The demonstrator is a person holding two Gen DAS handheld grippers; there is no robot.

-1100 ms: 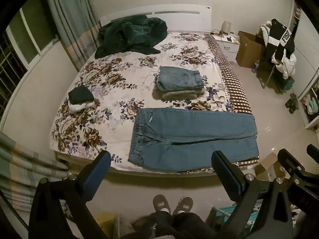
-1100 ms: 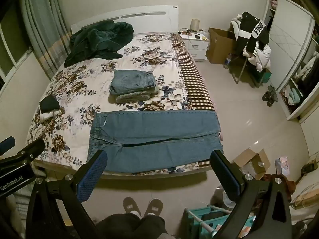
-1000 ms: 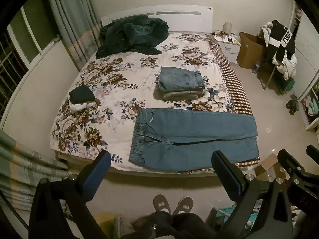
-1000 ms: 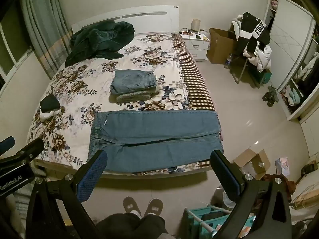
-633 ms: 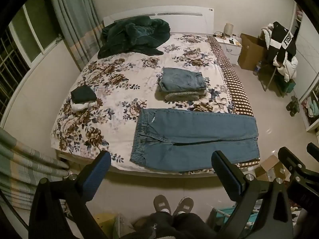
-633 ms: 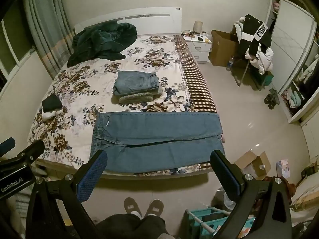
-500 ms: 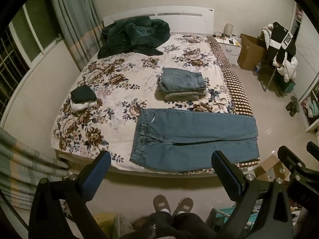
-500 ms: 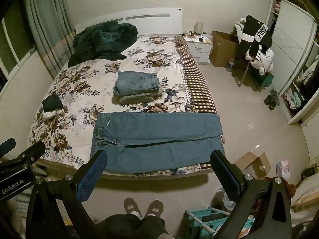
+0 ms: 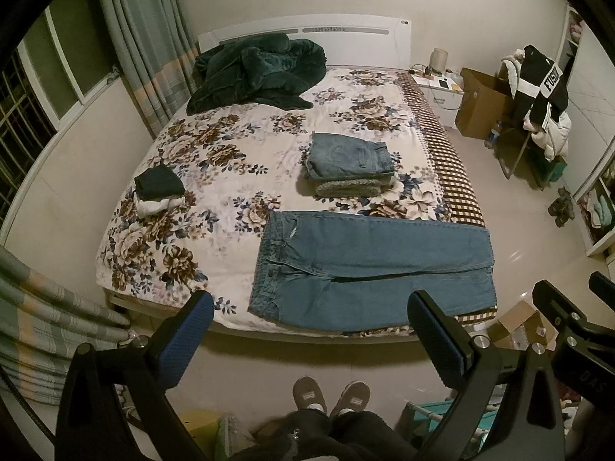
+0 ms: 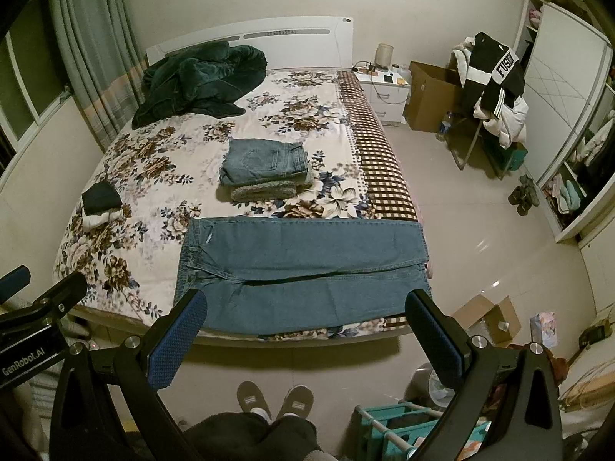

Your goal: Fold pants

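Blue jeans [image 9: 369,269] lie flat across the near end of the floral bed [image 9: 215,176], waist to the left, legs to the right; they also show in the right wrist view [image 10: 303,272]. My left gripper [image 9: 311,342] is open and empty, held well back from the bed's near edge above the floor. My right gripper [image 10: 303,338] is open and empty, also short of the bed. The right gripper's body shows at the right edge of the left wrist view [image 9: 569,330].
A stack of folded jeans [image 9: 348,161] sits mid-bed. A small dark and white folded pile [image 9: 157,188] lies at the left. A green blanket [image 9: 253,69] is heaped at the headboard. Cardboard boxes [image 10: 482,317], a teal rack [image 10: 399,422] and a clothes-laden chair [image 10: 492,88] stand at the right.
Both views have shifted slightly; the bed and jeans sit a little lower in frame. The jeans have not moved and both grippers stay open.
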